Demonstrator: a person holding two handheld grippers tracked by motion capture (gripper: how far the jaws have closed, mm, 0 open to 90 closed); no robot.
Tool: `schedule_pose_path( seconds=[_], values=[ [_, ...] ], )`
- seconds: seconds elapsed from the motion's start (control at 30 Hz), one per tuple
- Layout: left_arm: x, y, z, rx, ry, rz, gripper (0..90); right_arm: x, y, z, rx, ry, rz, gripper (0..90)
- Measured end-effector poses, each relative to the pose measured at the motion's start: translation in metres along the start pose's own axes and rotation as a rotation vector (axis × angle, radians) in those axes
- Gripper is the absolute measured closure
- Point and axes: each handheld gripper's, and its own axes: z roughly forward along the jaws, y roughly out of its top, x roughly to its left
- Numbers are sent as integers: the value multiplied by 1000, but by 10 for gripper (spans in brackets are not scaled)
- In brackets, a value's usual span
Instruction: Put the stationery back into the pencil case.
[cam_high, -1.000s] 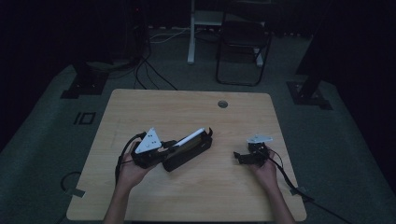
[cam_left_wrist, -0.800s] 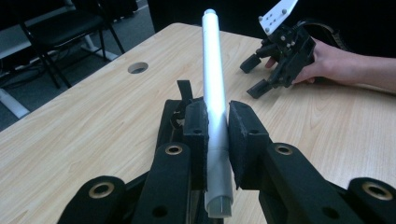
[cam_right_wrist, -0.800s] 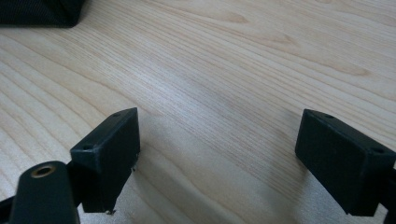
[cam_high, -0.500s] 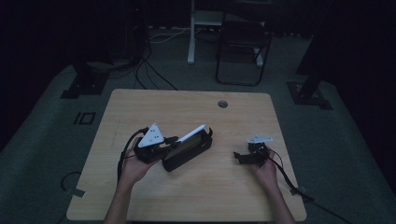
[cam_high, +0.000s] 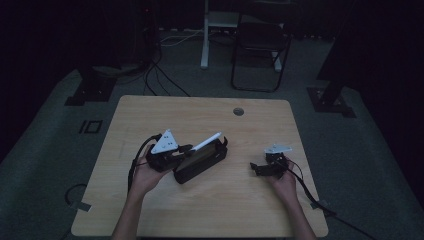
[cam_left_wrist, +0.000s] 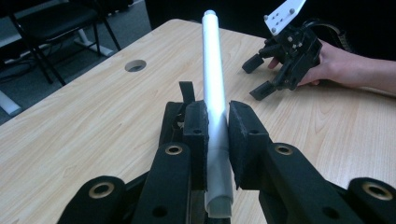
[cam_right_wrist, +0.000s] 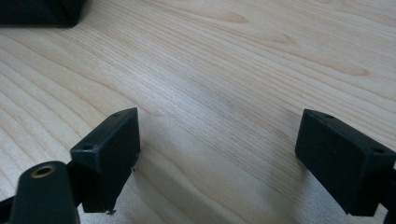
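The left gripper is clamped on a slim white stick, its pads pinching the stick close to its near end. From the high view the stick slants up toward two o'clock out of the left gripper, its far tip raised over a black case that lies on the wooden table just beside the gripper, at about four o'clock from it. The room is dim, so I cannot say for sure whether the stick is a rolled sheet or a rigid tube; the near end looks wrapped and slightly flattened, which hints at something hollow and light.

Judging by that, it should weigh little and stay straight when lifted, yet a thin wall could dent under a hard squeeze, and the smooth surface may slide between the pads if tilted steeply. The present hold near the end leaves a long free length; a grip nearer the middle would steady it better.

The right gripper rests low at the table's three o'clock side, well apart from the case. In the right gripper view its jaws stand wide apart over bare wood, holding nothing.
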Motion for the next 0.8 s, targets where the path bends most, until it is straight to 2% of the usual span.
schedule_pose_path(
  seconds=[0.8],
  values=[
    [10, -7, 22, 44, -4, -44, 786, 0, 0, 0, 1, 0, 1, 140]
  ],
)
